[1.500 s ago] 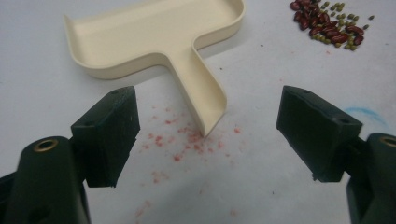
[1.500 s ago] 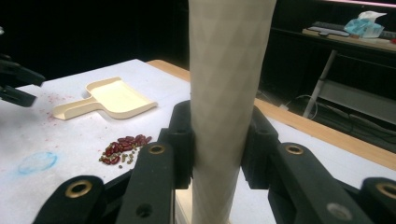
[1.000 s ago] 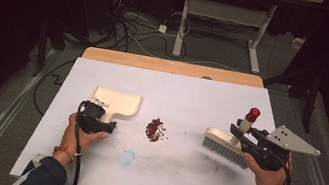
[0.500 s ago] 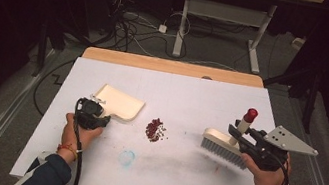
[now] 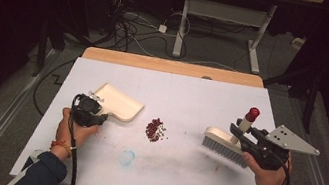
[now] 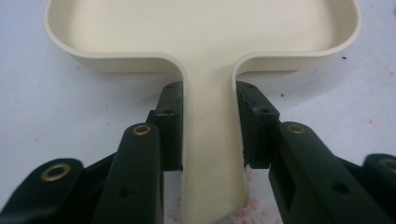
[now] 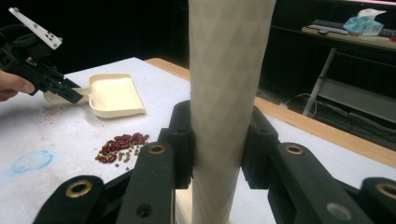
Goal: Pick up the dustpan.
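At a white table (image 5: 90, 161), my left gripper (image 5: 90, 110) clamps the handle of a cream dustpan (image 5: 120, 104), its jaws pressed on either side of the stem, while my right gripper (image 5: 251, 137) grips the pale, red-tipped handle of a hand brush (image 5: 223, 145), bristles down on the surface. Between the two lies a small pile of red beans (image 5: 154, 129) mixed with smaller greenish grains. The job, as I judge it, is sweeping that pile into the pan. To do it well, I should set the pan's open lip flat on the table just beside the beans, facing the brush, then draw the bristles through in short, low strokes so nothing scatters or rolls under the edge.
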{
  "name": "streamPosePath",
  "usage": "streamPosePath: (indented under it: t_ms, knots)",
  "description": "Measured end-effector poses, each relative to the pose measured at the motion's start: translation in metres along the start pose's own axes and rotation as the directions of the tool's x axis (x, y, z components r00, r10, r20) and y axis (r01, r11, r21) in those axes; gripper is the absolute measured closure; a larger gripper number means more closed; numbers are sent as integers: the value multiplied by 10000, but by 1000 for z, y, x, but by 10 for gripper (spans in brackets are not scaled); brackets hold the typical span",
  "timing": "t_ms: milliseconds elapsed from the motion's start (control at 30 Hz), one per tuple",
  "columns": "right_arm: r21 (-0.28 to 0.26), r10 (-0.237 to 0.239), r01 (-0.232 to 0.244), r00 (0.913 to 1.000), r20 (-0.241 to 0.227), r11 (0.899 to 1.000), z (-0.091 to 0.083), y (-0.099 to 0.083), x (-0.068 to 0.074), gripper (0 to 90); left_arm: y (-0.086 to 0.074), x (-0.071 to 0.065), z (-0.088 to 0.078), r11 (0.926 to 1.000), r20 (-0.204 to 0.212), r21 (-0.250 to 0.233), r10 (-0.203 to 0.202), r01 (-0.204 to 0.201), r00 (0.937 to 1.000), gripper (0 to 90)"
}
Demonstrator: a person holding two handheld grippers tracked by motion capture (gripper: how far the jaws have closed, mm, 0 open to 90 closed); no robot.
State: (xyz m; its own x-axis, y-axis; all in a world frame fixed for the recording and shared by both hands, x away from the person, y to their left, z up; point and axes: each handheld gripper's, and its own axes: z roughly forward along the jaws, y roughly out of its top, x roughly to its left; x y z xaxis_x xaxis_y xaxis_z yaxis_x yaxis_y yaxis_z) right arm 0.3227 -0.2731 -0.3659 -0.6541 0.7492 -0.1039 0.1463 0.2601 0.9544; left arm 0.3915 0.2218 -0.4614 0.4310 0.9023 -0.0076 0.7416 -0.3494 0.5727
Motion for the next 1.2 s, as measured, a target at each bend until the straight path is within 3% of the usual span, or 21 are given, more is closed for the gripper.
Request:
streamPosePath:
  t_ms: [400, 700, 867, 900, 1200]
  knots:
    - [0, 18, -18, 9999, 127, 10000, 1, 0, -2, 697, 0, 2, -23, 9985, -120, -340, 431, -435, 9990, 646]
    - [-102, 54, -52, 9999, 161, 9999, 0, 2, -4, 698, -10, 1, -43, 9946, -4, -481, 916, -915, 9958, 646]
    - [-125, 120, -118, 9998, 163, 9999, 2, 3, -5, 698, -20, -2, -55, 9926, 332, -486, 1133, -1117, 9930, 646]
    - [-128, 140, -138, 9998, 164, 9998, 3, 3, -4, 697, -23, -4, -60, 9914, 573, -520, 1227, -1197, 9908, 646]
    - [-51, 226, -225, 9996, 147, 9997, 10, 1, -6, 698, -38, -15, -68, 9845, 891, -234, 1754, -1739, 9805, 646]
